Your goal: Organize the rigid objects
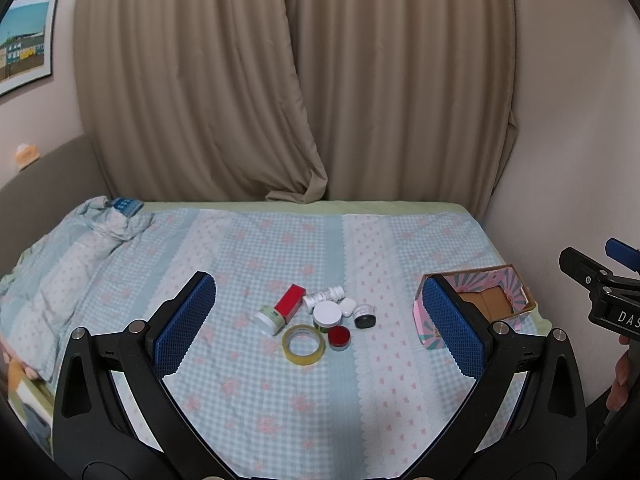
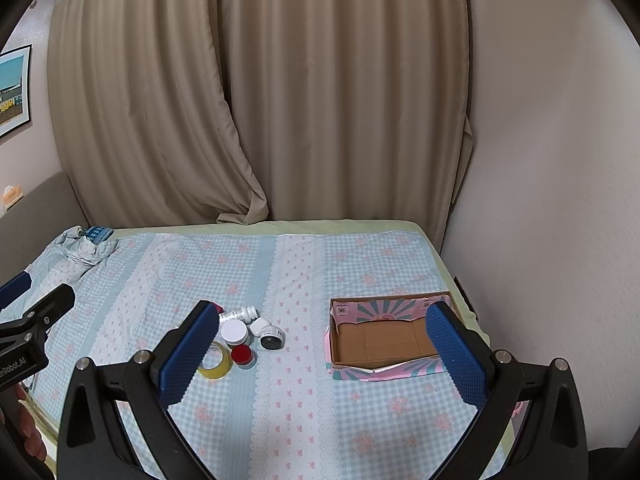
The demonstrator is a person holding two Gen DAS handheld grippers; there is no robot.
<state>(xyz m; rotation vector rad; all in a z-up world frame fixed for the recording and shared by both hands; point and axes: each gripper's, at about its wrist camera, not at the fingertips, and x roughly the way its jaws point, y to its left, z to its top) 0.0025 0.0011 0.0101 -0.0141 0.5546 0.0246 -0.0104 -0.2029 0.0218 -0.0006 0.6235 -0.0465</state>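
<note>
Hovering wide-jawed, both grippers (image 1: 320,320) (image 2: 320,344) face small containers (image 1: 320,312) beside a cardboard box (image 2: 384,344).

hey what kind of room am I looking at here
Most likely a bedroom: a bed with a checked floral sheet, a crumpled quilt, and closed beige curtains behind it.

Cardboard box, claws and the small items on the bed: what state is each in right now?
Cardboard box: open-topped, empty.
Left claw: open, holding nothing.
Right claw: open, holding nothing.
Tape roll: lying flat.
White pill bottle: on its side, capped.
White-lidded jar: upright, closed.
Red-lidded jar: upright, closed.
Red box: lying on the bed, closed.
Curtains: drawn shut.
</note>
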